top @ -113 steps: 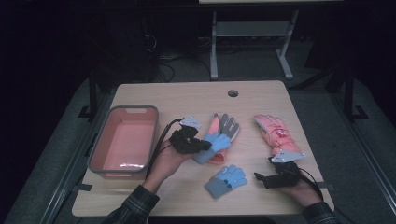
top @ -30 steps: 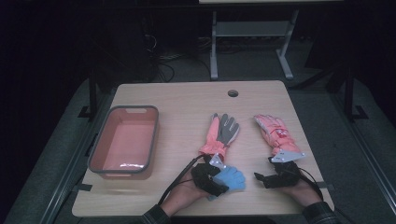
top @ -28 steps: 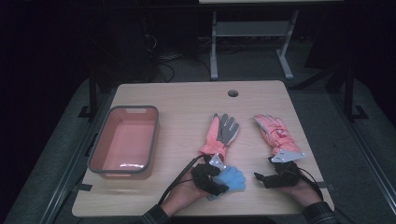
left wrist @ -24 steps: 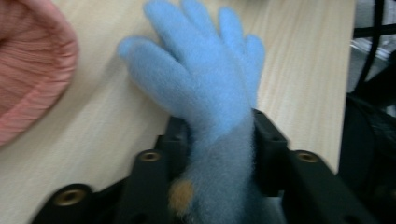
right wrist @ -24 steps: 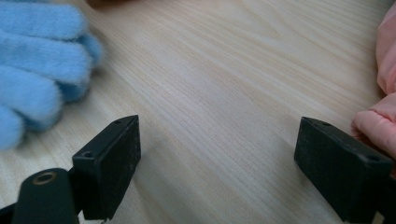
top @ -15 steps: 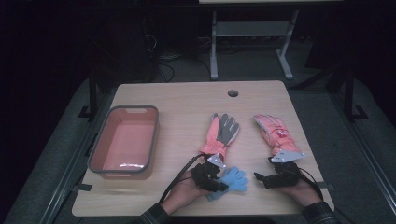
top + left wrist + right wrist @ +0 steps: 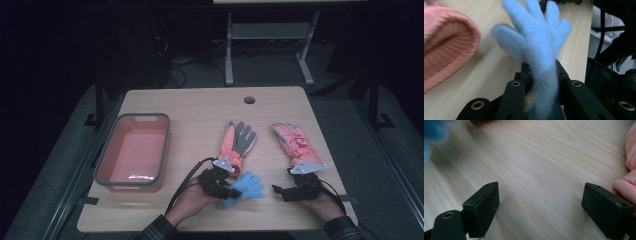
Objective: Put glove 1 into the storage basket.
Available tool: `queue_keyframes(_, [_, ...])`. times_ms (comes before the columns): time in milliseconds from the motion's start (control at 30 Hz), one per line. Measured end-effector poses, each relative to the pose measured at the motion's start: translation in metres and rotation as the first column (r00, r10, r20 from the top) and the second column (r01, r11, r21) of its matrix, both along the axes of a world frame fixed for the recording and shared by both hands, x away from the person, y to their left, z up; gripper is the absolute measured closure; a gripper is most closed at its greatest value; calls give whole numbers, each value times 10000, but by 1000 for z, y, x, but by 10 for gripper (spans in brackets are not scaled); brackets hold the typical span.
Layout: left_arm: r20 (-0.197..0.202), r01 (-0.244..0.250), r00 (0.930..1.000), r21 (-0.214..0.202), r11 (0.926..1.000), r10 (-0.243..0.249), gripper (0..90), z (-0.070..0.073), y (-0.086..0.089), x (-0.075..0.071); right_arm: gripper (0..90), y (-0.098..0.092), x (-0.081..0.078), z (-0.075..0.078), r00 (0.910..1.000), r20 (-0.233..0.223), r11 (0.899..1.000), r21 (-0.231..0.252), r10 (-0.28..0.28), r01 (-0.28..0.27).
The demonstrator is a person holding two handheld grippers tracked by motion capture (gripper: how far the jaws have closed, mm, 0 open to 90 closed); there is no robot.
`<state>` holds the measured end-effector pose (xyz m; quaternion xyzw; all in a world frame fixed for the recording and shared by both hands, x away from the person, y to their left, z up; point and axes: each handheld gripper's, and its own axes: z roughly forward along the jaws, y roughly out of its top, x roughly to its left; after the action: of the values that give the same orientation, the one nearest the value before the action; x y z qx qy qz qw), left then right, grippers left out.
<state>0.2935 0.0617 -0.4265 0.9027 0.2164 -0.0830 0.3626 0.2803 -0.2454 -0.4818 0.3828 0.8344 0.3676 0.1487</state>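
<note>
Fingers, left gripper point(image 7: 541, 87): black jaws have just been closing and now pinch the cuff of the blue fleece glove point(image 7: 536, 42), its fingers fanned out ahead over the table point(image 7: 200, 110).
Fingers, right gripper point(image 7: 540, 212): jaws stand wide apart with nothing between them, low over bare wood; a pink glove edge sits just beside the right-hand jaw.
Blue glove, place: near the front edge of the table, between the two hands, in the left gripper's hold point(image 7: 242, 187).
Step in hand: judged as the pick-up of the blue glove, grip made and the lift beginning.
Next move: likely a carry leftward to the pink bin point(image 7: 132, 150); it calls for raising the limp glove clear of the bin's wall before letting go.
Grey-and-pink glove point(image 7: 239, 140): flat on the table just beyond the left gripper.
Pink ski glove point(image 7: 295, 145): flat, beyond the right gripper.
Pink bin, contents: no glove inside; a pale glint shows at its near end, which I cannot identify.
</note>
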Motion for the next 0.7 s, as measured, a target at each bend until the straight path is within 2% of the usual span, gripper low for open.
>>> queue_keyframes(433, [304, -688, 9971, -131, 9975, 692, 756, 25, 36, 18, 141, 0, 0, 0, 10000, -8, 10000, 7, -7, 7])
queue_keyframes(633, [466, -1222, 9912, -320, 9920, 1236, 756, 36, 55, 27, 142, 0, 0, 0, 10000, -9, 10000, 6, 12, -12])
queue_keyframes(700, [502, -1518, 9868, -442, 9874, 1540, 755, 39, 62, 30, 141, 0, 0, 0, 10000, -11, 10000, 4, 14, -14])
